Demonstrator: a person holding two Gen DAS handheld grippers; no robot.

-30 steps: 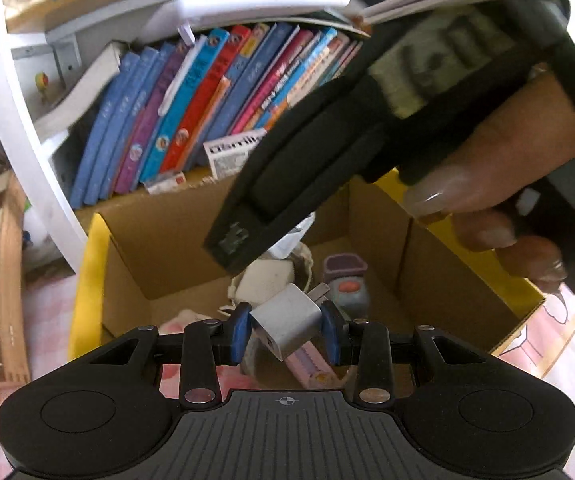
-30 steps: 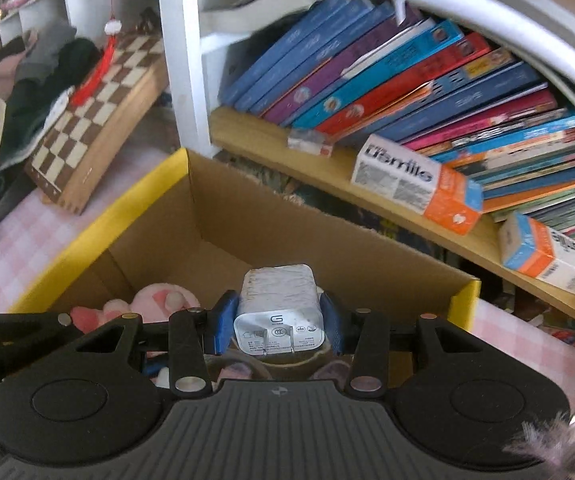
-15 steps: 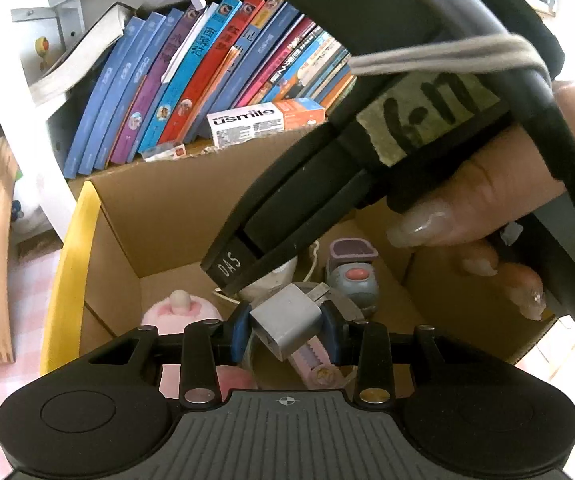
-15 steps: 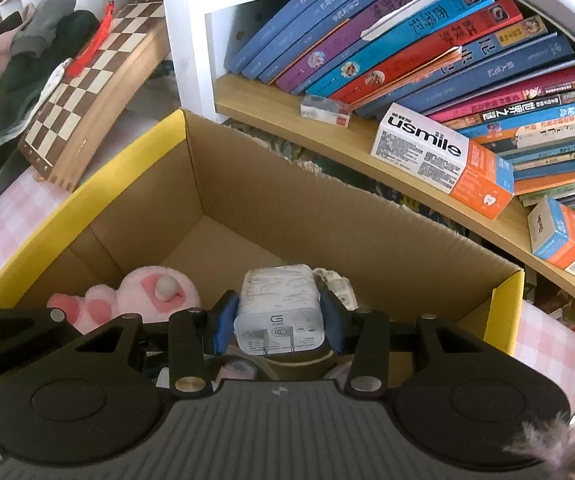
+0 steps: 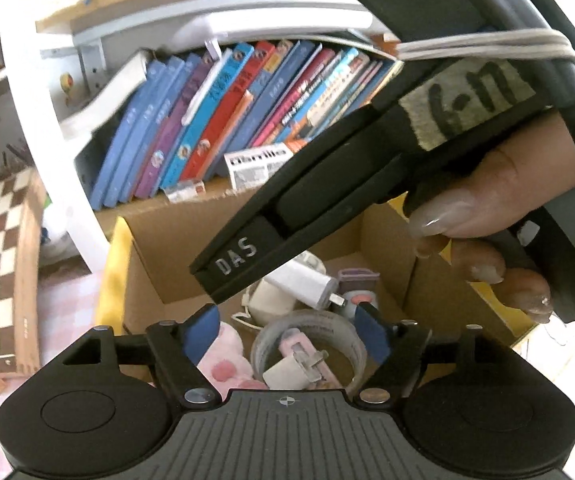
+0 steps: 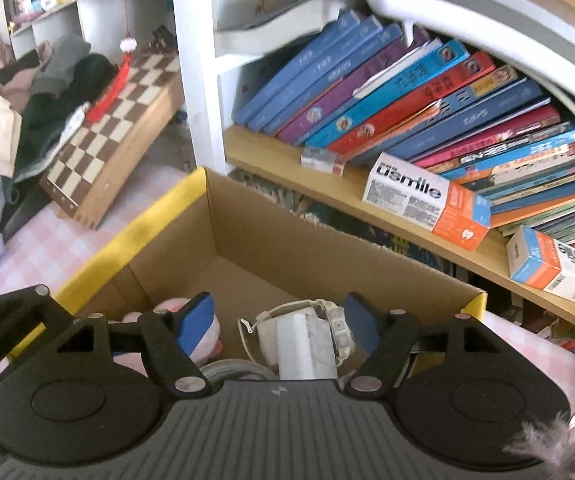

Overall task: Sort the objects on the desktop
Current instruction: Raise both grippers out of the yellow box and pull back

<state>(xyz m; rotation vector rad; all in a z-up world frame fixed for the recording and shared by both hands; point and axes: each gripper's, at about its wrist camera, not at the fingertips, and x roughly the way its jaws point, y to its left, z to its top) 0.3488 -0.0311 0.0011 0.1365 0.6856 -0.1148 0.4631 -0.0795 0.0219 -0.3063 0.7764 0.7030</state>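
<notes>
The right gripper has the white letters "DAS" on its black tip. The white and orange box on the shelf says "usmile" in big letters. The book titles are too blurry to read.

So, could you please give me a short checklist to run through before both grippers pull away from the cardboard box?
1. Left gripper let go: ok, jaws opening, pads clear of everything.
2. Right gripper let go: ok, jaws opening, the white charger lies loose below.
3. Small grey plug inside the cardboard box: ok, it rests within the tape roll.
4. White charger fully settled: cannot tell, the gripper body hides its lower end.
5. Left path clear: not ok, the right gripper's body crosses just above it.
6. Box steady on the table: cannot tell.
</notes>
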